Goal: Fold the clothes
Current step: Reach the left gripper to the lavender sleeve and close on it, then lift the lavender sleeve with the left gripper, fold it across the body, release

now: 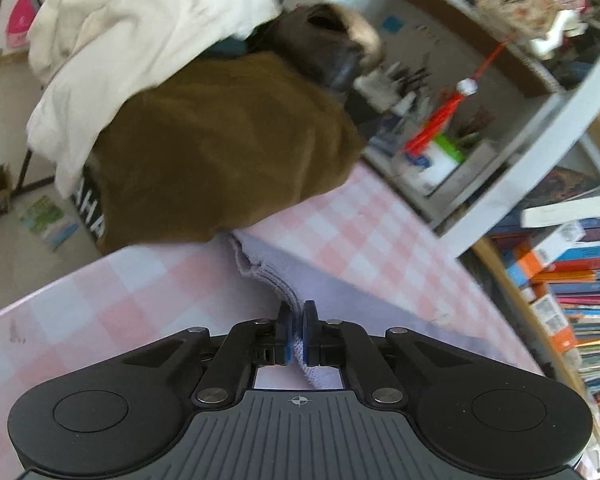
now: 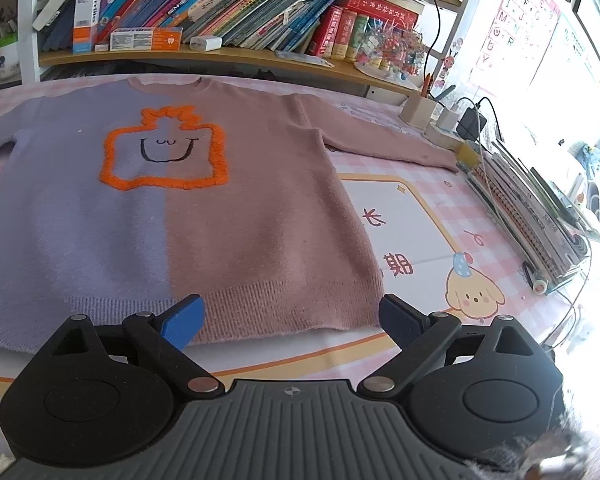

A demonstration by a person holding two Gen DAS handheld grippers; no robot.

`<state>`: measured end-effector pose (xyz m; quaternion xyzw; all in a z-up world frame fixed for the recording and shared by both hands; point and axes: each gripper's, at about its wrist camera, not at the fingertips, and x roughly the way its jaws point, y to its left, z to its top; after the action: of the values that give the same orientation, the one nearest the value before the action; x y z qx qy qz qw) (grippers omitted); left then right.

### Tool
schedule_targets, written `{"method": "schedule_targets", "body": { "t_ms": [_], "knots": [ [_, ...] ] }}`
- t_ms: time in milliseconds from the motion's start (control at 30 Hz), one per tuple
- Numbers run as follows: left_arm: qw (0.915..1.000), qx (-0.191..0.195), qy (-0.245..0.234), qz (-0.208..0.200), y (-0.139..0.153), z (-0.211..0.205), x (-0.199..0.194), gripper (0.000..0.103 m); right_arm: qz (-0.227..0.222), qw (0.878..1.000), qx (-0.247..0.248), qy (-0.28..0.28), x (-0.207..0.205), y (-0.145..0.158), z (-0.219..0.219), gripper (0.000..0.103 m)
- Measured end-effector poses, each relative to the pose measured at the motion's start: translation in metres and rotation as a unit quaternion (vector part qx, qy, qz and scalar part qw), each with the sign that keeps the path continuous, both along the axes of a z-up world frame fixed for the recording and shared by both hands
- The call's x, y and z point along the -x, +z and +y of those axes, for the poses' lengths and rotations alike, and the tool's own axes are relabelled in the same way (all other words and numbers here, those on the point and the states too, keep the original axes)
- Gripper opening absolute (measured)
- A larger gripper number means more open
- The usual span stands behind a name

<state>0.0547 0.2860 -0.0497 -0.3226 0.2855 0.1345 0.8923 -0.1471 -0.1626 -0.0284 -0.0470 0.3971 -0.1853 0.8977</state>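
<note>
A two-colour knitted sweater (image 2: pixel 188 216) lies flat and face up on the surface (image 2: pixel 420 224), which is covered with a pink and white checked cloth and a printed mat with a cartoon puppy (image 2: pixel 474 294). The left half of the sweater is lilac and the right half is dusty pink, and on the chest there is an orange fluffy outline (image 2: pixel 164 152) with a small smiling face inside. Its pink sleeve (image 2: pixel 380 136) is spread out to the right, toward a power strip (image 2: pixel 456 128) and a stack of books (image 2: pixel 532 216) at the edge of the surface. The right gripper (image 2: pixel 292 316) hovers just above the ribbed hem of the pink half; its jaws stand wide apart and hold nothing, with the hem between them. In the left wrist view, the left gripper (image 1: pixel 298 332) has its jaws closed narrow on a fold of the lilac knit (image 1: pixel 300 292), near an edge of the sweater, and the cloth rises a little from the surface into the blue pads. Beyond it, a brown garment (image 1: pixel 224 148) and a cream-white garment (image 1: pixel 140 28) are piled at the far side of the surface. Behind the sweater, a wooden shelf (image 2: pixel 260 60) carries a long row of leaning books (image 2: pixel 228 12). The left wrist view is tilted and somewhat blurred.
</note>
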Motion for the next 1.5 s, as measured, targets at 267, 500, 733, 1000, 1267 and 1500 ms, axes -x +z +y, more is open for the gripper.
{"method": "schedule_targets", "body": {
  "t_ms": [267,500,733,1000,1267,1500],
  "knots": [
    [0.9957,-0.023,-0.036,-0.082,0.056,-0.054,0.002,0.003,-0.01,0.999,-0.01,0.039,-0.014,0.0,-0.025,0.094],
    [0.9835,-0.05,-0.116,-0.129,0.092,-0.165,-0.018,0.003,-0.027,0.989,-0.05,0.135,-0.034,0.01,-0.07,0.092],
    [0.9679,-0.121,-0.175,-0.134,0.091,-0.291,-0.044,0.003,-0.033,0.975,-0.062,0.21,-0.046,0.014,-0.124,0.092],
    [0.96,-0.182,-0.187,-0.102,0.076,-0.369,-0.06,0.003,-0.022,0.972,-0.089,0.216,-0.051,0.005,-0.181,0.092],
    [0.9443,-0.212,-0.242,-0.068,0.05,-0.426,-0.068,0.003,-0.019,0.974,-0.102,0.204,-0.051,-0.001,-0.213,0.092],
    [0.9237,-0.223,-0.305,-0.063,0.045,-0.448,-0.052,0.009,-0.016,0.977,-0.111,0.181,-0.047,-0.004,-0.231,0.092]
  ]
}}
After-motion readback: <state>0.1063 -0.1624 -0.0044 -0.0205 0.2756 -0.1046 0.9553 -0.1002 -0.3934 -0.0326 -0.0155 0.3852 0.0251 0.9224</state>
